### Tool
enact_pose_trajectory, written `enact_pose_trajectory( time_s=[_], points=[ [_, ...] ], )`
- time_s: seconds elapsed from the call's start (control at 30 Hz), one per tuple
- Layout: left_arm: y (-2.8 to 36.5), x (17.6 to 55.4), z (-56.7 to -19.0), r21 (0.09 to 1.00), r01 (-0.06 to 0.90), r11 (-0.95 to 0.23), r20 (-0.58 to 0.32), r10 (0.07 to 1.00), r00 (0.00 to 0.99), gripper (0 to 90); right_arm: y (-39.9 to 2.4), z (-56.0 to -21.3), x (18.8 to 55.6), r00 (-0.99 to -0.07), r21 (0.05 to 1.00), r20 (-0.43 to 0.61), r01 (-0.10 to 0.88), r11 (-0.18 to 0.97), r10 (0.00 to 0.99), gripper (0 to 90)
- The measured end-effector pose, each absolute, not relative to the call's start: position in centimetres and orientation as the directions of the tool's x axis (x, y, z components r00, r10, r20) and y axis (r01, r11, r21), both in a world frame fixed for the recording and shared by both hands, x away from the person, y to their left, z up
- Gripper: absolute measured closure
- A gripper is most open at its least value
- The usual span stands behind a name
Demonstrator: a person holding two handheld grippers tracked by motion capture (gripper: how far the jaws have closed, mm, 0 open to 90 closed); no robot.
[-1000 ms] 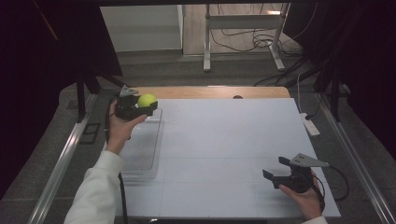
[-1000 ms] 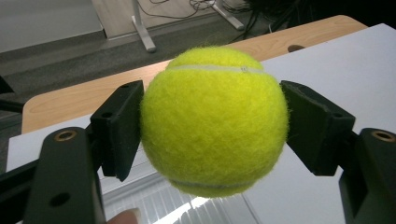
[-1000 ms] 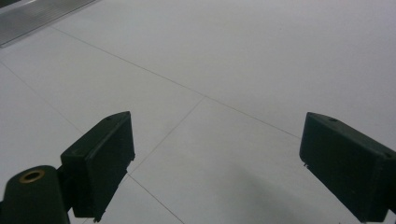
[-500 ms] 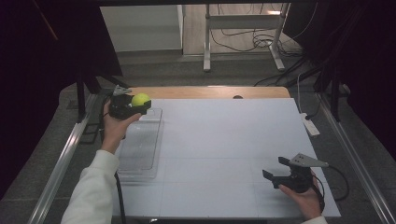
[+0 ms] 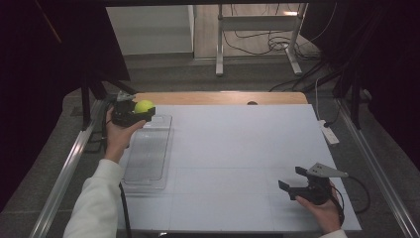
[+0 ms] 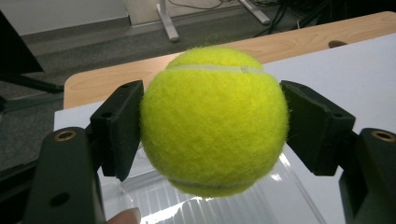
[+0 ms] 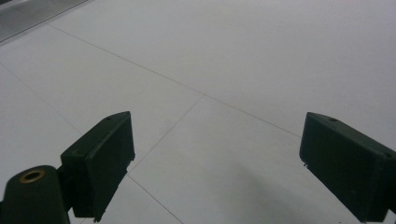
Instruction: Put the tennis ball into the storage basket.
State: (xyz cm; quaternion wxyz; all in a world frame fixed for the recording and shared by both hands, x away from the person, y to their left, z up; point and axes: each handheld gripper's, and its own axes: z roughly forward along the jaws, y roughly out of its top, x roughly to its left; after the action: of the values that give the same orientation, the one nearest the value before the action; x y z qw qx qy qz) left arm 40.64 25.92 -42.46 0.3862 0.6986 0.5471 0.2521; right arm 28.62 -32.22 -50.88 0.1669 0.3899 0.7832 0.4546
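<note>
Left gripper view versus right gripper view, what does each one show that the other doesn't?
Left gripper view: a yellow tennis ball clamped in the left hand-held gripper, with a clear plastic tray beneath and the wooden table edge and floor beyond. Right gripper view: the right hand-held gripper open, nothing between its jaws. Both share the white table surface.

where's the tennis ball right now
The tennis ball is clamped in the left gripper, held at the table's far-left corner over the far end of the clear tray.
</note>
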Motion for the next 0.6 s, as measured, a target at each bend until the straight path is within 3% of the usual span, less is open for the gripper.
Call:
enact_pose_trajectory(
  time_s=[0.6],
  points=[
    [27.3,40.8,-44.3,0.783,0.614,-0.101,-0.056,0.971,0.231,26.7,-32.2,-50.9,28.6,-0.640,0.840,0.090,0.460,0.287,0.763,10.4]
  ],
)
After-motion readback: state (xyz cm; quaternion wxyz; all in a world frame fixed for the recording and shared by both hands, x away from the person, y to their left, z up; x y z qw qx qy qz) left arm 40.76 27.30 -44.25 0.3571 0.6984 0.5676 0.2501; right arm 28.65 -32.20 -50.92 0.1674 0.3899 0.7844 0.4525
